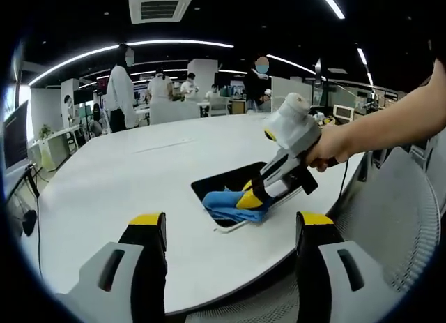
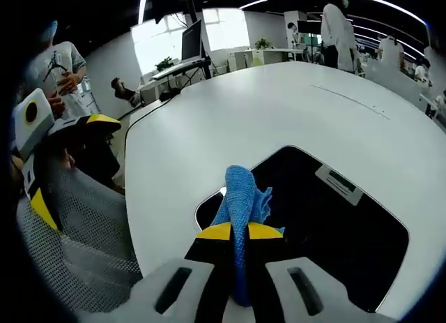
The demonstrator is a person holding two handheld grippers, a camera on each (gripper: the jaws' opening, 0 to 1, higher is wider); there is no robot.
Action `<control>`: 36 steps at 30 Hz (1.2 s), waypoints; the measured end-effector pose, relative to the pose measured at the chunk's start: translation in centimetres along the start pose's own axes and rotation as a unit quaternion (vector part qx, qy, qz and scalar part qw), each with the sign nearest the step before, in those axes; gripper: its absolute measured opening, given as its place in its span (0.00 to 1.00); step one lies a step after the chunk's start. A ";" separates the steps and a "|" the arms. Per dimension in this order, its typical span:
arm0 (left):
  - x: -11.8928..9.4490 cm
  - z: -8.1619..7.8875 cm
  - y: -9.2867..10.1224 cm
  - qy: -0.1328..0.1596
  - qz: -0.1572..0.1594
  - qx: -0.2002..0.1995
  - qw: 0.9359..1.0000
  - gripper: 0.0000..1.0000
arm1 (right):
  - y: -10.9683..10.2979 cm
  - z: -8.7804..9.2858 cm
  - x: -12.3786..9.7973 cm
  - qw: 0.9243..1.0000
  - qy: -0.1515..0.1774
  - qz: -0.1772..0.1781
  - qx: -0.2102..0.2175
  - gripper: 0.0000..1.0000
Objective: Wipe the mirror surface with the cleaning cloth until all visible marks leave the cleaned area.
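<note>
Two tongs are at work over a wide white tabletop [image 1: 139,169]. In the left gripper view, the left tongs [image 1: 226,229] hang above the near edge of the tabletop with their yellow-tipped jaws well apart and nothing between them. Ahead of them lies the mirror [image 1: 226,187], a dark rounded rectangle flat on the tabletop, near its edge. A person's hand [image 1: 327,147] comes in from the right of that view, holding the right tongs [image 1: 249,197], which slant down onto the mirror's near part with the blue cleaning cloth [image 1: 226,206] bunched at their tips and resting on the glass.

In the right gripper view, the right tongs [image 2: 240,231] are clamped on the cleaning cloth [image 2: 242,197]; the cloth runs as a narrow blue strip between the two jaws and spreads out just past their tips onto the mirror [image 2: 327,232], close to its rounded corner. The mirror's dark surface reflects a ceiling vent. The left tongs [image 2: 90,124] show at the left of that view, off the tabletop's edge, above a grey mesh chair [image 2: 77,232]. Several people stand in the office beyond the tabletop.
</note>
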State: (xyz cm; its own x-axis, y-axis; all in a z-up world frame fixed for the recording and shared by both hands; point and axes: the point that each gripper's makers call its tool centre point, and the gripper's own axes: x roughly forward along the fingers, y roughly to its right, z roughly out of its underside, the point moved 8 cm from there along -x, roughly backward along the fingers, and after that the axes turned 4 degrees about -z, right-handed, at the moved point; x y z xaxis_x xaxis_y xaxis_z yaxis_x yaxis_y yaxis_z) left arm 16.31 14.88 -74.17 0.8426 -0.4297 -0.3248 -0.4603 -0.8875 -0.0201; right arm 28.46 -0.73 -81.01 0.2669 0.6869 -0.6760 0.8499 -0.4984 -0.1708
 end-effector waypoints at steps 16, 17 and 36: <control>0.0 0.0 -0.1 0.003 0.000 -0.001 1.000 0.73 | -0.9 0.3 -0.2 1.000 -0.007 -0.007 -0.007 0.00; 0.0 0.0 -0.1 0.003 0.000 -0.001 1.000 0.73 | -1.0 0.3 -0.2 1.000 -0.007 -0.007 -0.009 0.00; 0.1 0.1 -0.1 -0.002 0.002 -0.001 1.000 0.73 | 0.5 1.6 -2.0 1.000 -0.008 0.012 0.008 0.00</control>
State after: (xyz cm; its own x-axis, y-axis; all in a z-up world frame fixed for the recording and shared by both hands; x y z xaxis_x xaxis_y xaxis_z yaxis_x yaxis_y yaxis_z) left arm 16.37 14.93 -74.32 0.8391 -0.4335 -0.3286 -0.4638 -0.8858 -0.0158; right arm 27.62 -3.24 -80.88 0.2797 0.6668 -0.6907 0.8357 -0.5233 -0.1668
